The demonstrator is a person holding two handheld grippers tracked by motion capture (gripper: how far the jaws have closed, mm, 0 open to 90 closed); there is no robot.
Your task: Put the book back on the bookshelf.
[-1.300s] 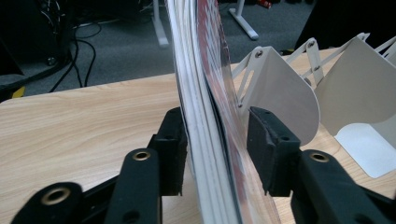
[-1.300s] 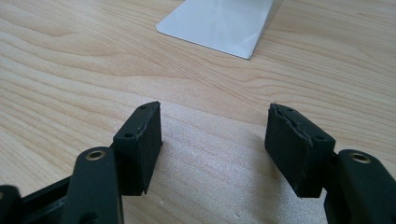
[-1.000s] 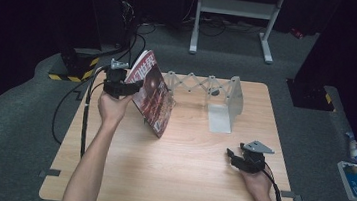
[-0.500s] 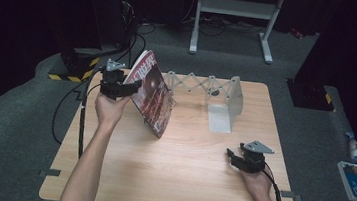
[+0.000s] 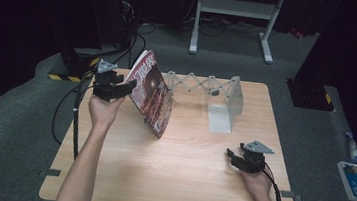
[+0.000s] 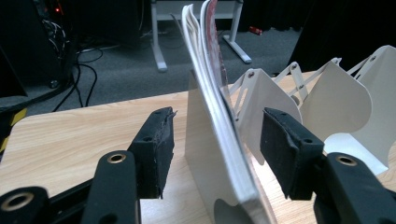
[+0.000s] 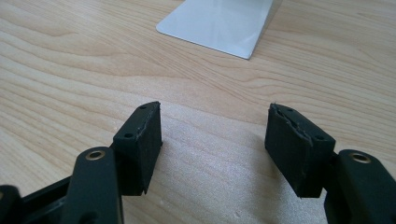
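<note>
A dark red magazine stands tilted in a white fold-out book rack at the back of the wooden table. My left gripper hovers at the magazine's upper left edge. In the left gripper view the magazine and a white rack divider stand between the jaws with a gap on each side. The left gripper is open, and its jaws have just been opening. My right gripper rests low at the table's front right, open over bare wood.
The rack's end plate lies flat on the table just ahead of the right gripper. Behind the table stand a white metal stand and loose cables. A blue and white packet lies on the floor at right.
My left gripper has drawn a little to the left, off the magazine's edge. The magazine keeps leaning in the rack. The right gripper has not moved.
</note>
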